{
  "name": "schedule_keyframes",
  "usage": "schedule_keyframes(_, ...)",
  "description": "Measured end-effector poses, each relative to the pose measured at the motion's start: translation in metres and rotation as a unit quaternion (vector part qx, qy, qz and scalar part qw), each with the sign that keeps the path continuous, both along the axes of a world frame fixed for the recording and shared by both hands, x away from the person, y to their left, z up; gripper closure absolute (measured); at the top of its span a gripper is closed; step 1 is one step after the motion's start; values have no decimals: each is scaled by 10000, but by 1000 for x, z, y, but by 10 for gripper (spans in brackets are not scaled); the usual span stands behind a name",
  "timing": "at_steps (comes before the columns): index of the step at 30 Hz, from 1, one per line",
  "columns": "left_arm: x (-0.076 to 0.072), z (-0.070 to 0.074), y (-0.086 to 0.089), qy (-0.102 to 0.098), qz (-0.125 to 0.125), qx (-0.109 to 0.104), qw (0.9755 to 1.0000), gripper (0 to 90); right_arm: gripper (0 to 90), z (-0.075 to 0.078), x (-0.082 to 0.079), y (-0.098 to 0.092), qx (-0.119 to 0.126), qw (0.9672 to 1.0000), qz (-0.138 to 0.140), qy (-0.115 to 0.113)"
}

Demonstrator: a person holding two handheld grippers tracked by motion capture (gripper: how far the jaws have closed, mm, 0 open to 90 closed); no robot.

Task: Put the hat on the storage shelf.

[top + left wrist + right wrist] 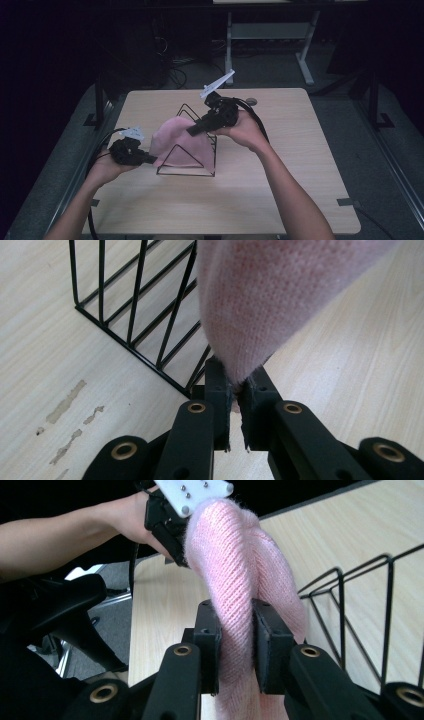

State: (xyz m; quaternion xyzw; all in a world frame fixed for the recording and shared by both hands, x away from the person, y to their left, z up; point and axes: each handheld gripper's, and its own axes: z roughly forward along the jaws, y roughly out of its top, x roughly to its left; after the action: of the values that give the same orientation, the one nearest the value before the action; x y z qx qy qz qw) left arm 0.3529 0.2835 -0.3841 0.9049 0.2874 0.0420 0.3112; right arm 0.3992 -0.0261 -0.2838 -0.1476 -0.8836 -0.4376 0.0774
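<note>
Pink fuzzy knit cloth (177,142) pinched by both tongs, over black wire rack (192,170)

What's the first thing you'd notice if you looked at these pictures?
The pink knit cloth in the middle of the table, draped against a black wire rack. Both grippers pinch it: the left gripper holds a corner low down, and the right gripper squeezes a thick fold higher up, so the cloth stretches between the two hands.
</note>
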Motion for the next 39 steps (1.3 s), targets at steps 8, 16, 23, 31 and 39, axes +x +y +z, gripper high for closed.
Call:
schedule_keyframes(8, 3, -13, -7, 18, -83, 401, 9992, 835, 737, -14, -2, 1, -167, 9998, 55, 100)
schedule_keyframes(16, 4, -21, -12, 110, -62, 739, 9972, 838, 684, -25, -7, 4, -346, 9993, 74, 132)
schedule_keyframes(23, 5, -25, -14, 153, -89, 953, 9953, 839, 653, -25, -10, 1, -373, 9992, 20, 144)
schedule_keyframes(31, 6, -28, -16, 219, -134, 1053, 9941, 831, 804, -24, -13, 5, -547, 9985, 98, 20)
schedule_keyframes(39, 3, -25, -15, 214, -163, 959, 9950, 844, 817, -22, -14, 10, -651, 9978, 135, -25)
